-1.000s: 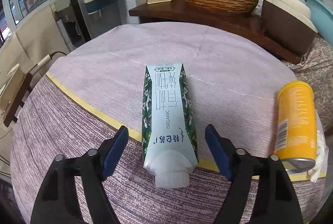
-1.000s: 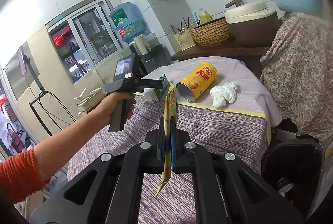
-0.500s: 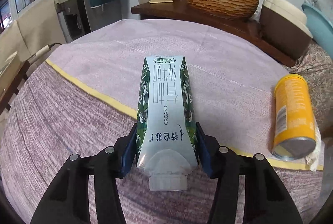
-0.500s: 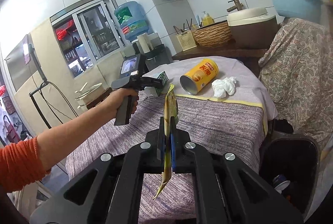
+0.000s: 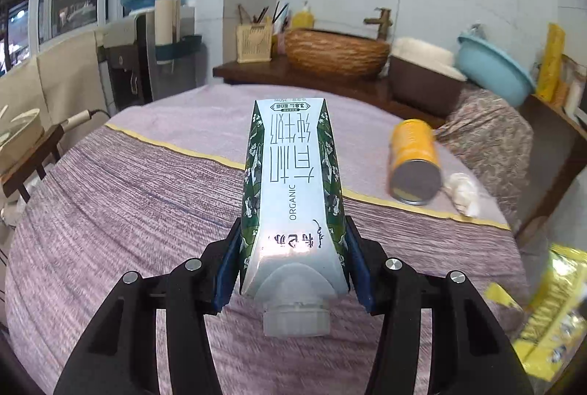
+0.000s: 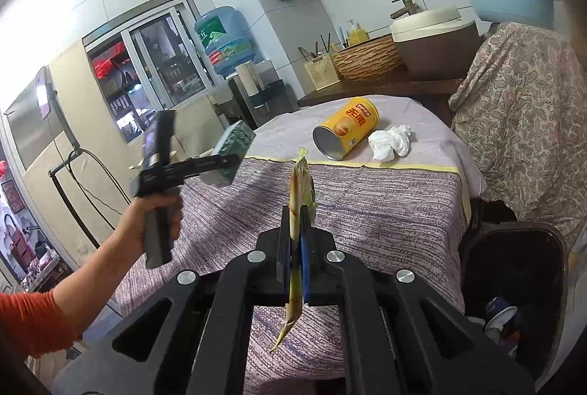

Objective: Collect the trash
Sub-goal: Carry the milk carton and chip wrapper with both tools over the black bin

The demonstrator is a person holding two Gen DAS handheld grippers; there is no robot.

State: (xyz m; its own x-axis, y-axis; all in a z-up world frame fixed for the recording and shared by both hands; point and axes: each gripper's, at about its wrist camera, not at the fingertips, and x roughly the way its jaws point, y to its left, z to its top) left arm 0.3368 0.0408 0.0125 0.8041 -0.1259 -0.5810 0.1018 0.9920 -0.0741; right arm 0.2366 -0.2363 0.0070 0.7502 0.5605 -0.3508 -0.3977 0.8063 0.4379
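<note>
Purple striped tablecloth (image 5: 128, 197), tiled kitchen behind. Your left gripper (image 5: 293, 263) is clamped on the green-and-white carton (image 5: 291, 197), lifted off the table. Your right gripper (image 6: 295, 248) pinches a flat yellow wrapper (image 6: 299, 189) by the bin (image 6: 513, 270).

Left gripper (image 5: 292, 270) clamps a milk carton (image 5: 291, 189), pointing toward 12 o'clock; right gripper (image 6: 295, 248) pinches a wrapper (image 6: 299, 208).

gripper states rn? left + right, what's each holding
Left gripper: closed on the milk carton, lifted off the table.
Right gripper: closed on a flat yellow wrapper, which hangs down between the fingers.
</note>
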